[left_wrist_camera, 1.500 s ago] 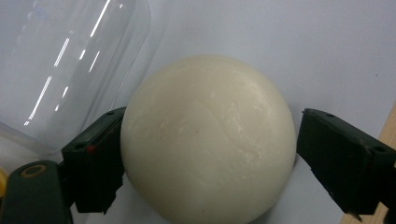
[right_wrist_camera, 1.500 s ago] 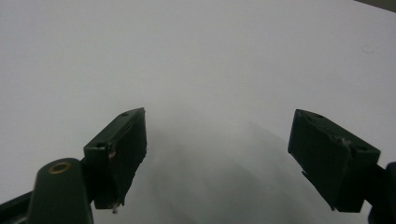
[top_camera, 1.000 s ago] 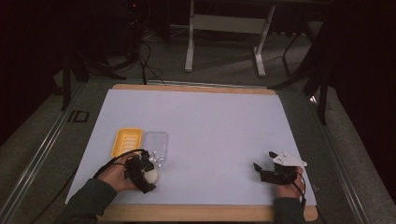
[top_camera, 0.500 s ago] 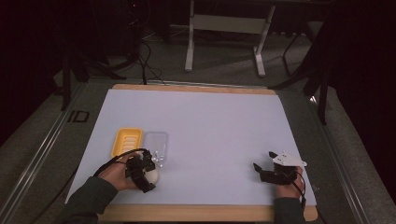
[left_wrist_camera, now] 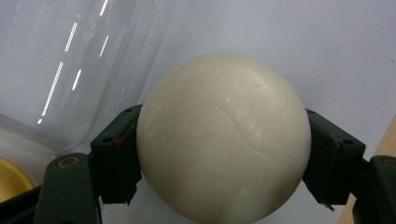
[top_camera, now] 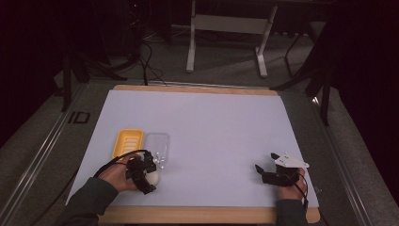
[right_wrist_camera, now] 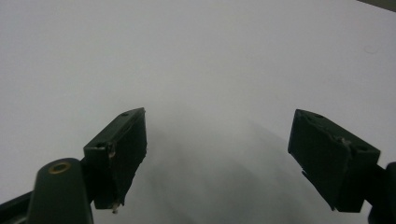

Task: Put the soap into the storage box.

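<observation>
We count one cream ball (left_wrist_camera: 224, 140), pinched on both sides by our left gripper (top_camera: 147, 175), whose jaws have just been closing onto it, near the sheet's front left. Just beside it lie one clear plastic tray (top_camera: 156, 147) and one yellow tray (top_camera: 128, 143). Our right gripper (right_wrist_camera: 224, 154) rests with jaws wide over the bare white sheet (top_camera: 216, 127).

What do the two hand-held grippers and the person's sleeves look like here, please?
Both grippers are black. The left gripper trails a looping black cable, and its blocky fingers have small screw holes and a brass-coloured pivot pin. The right gripper carries a pale three-cornered plate on top and a black cable. The sleeves are dark greenish-grey.
</observation>
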The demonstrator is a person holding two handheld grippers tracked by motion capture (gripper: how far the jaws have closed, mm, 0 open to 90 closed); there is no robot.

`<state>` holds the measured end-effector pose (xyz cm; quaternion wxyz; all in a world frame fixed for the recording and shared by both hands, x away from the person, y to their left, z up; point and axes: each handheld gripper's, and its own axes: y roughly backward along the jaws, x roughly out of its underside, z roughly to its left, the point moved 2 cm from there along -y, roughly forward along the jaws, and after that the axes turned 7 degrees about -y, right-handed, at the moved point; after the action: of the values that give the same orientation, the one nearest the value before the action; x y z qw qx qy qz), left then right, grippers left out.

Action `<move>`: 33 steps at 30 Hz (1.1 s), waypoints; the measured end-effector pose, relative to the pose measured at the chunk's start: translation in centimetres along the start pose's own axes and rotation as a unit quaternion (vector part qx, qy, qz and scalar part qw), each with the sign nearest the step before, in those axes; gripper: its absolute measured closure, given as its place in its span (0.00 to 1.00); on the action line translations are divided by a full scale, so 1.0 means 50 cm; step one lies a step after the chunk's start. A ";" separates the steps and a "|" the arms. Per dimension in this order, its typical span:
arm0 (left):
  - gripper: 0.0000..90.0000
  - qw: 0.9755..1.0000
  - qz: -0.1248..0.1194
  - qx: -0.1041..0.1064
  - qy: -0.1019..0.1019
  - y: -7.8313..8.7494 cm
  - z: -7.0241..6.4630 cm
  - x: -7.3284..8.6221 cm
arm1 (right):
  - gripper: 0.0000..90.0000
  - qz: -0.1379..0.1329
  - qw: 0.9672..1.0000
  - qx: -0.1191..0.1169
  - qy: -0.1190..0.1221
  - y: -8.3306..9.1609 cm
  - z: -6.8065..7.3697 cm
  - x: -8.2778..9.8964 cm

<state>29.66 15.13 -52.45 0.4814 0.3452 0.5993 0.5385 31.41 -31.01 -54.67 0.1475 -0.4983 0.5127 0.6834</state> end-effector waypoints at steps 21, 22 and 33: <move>0.28 1.000 -0.008 -0.007 -0.004 0.028 0.001 0.001 | 0.21 0.001 1.000 0.000 0.001 0.000 0.000 0.000; 0.28 1.000 -0.010 -0.008 -0.002 0.030 0.002 0.001 | 0.21 0.001 1.000 0.000 0.001 0.000 0.000 0.000; 0.28 1.000 -0.016 -0.014 0.006 0.047 0.013 0.009 | 0.21 0.001 1.000 0.000 0.002 -0.001 0.001 0.000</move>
<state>29.88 16.19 -50.22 0.4912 0.3258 0.5997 0.5413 31.41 -30.97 -54.68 0.1456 -0.4994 0.5136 0.6823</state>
